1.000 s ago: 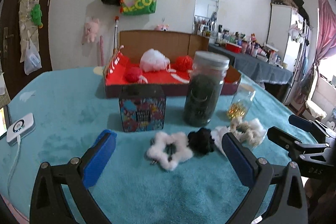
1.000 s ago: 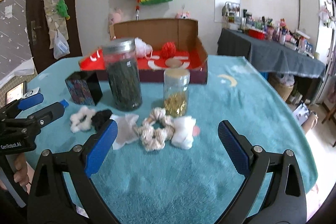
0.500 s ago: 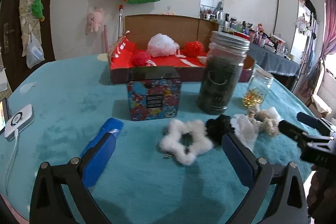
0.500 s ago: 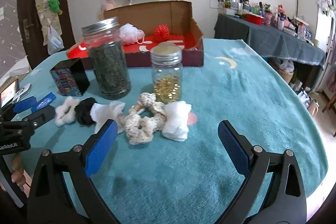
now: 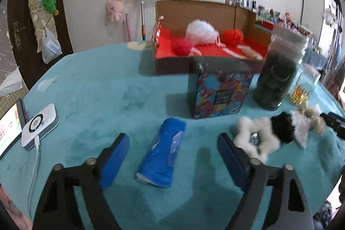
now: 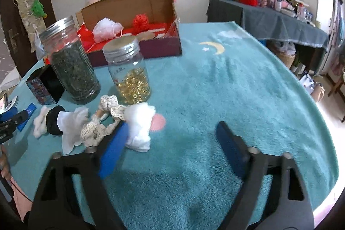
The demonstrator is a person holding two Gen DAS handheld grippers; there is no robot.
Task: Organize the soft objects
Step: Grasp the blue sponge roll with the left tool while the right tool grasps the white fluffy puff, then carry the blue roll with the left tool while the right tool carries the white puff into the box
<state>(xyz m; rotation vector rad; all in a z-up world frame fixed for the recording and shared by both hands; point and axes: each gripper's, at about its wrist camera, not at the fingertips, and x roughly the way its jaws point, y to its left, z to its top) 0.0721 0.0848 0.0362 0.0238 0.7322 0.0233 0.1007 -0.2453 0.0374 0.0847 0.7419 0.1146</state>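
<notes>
We tilt our left gripper [image 5: 172,150] down at the teal table cover [image 5: 103,92]; its jaws, just narrowed, stand spread around a blue wrapped roll [image 5: 163,154] without touching it. Our right gripper [image 6: 170,143], likewise narrowed and spread, holds nothing, its left pad beside the white cloth [image 6: 140,126]. Open cover lies right; scrunchies [image 6: 97,128] and jars [image 6: 127,74] crowd the left.

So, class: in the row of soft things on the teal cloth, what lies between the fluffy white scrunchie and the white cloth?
A black scrunchie lies between the fluffy white scrunchie and the white cloth, as the right wrist view shows.
</notes>
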